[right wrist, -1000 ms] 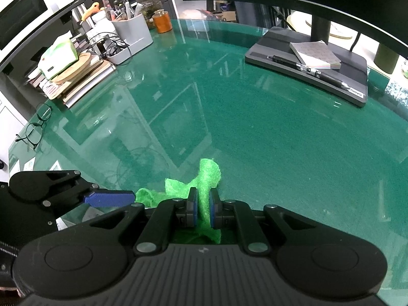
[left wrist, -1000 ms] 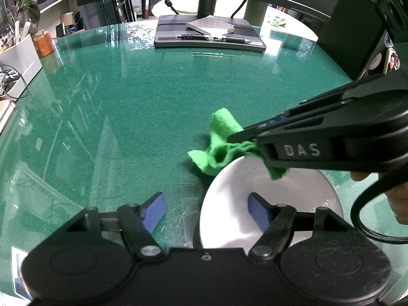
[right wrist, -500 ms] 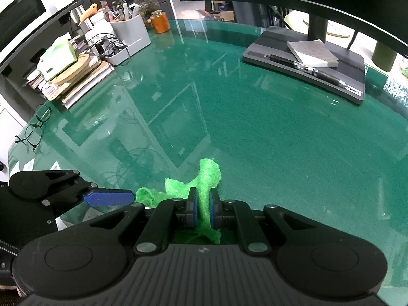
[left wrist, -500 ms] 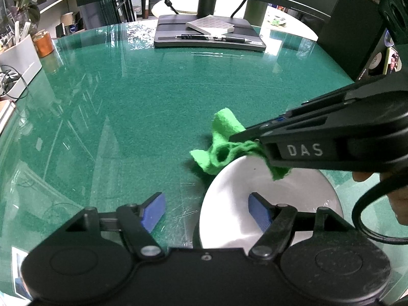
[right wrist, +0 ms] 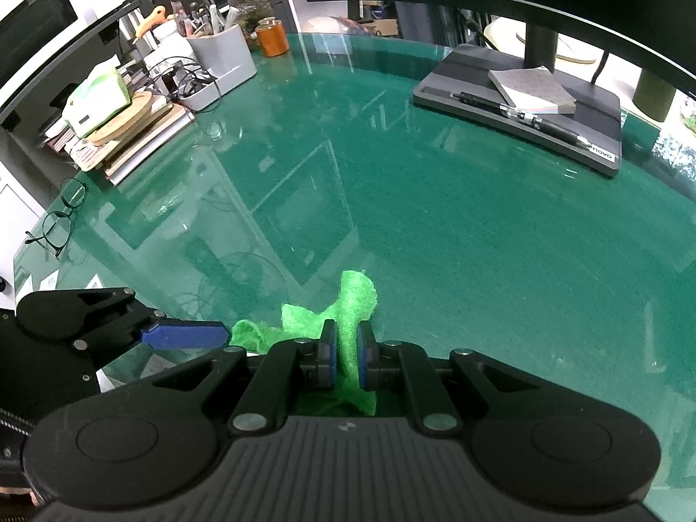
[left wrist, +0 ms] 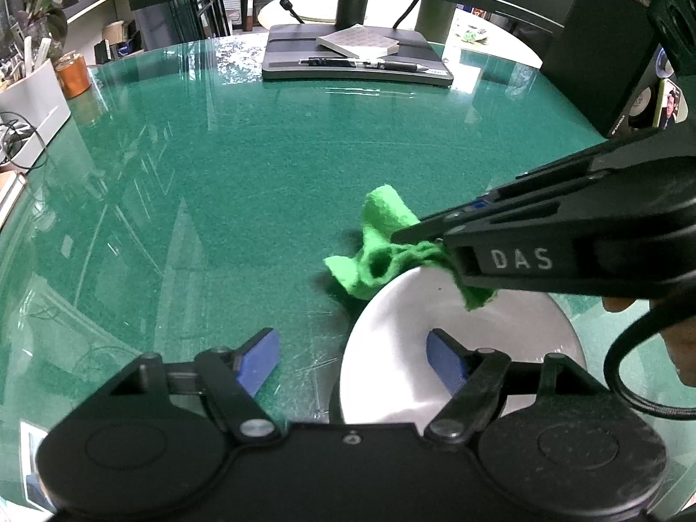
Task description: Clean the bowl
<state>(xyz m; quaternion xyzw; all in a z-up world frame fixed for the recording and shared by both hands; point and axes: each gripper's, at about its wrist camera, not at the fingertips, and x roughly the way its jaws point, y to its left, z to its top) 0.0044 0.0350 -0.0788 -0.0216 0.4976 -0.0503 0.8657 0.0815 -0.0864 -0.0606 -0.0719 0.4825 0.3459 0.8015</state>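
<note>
Your right tool (right wrist: 346, 359) pinches the green cloth (left wrist: 383, 243) and hides the white bowl's (left wrist: 391, 348) far rim; your left tool (left wrist: 352, 359), just widening, straddles its near rim untouched.

left gripper (left wrist: 352, 361): chunky matte black plastic, two round hubs at the base, silver pivot screws on the linkage arms

left pads (left wrist: 256, 363): flat blue rectangles

right gripper (right wrist: 346, 359): same black build, but with a ribbed top plate and a tiny pale logo in the middle

right pads (right wrist: 329, 354): blue too

markings: "DAS" in pale letters on the right gripper's side

cable (left wrist: 639, 374): thin black loop hanging off the right gripper
</note>
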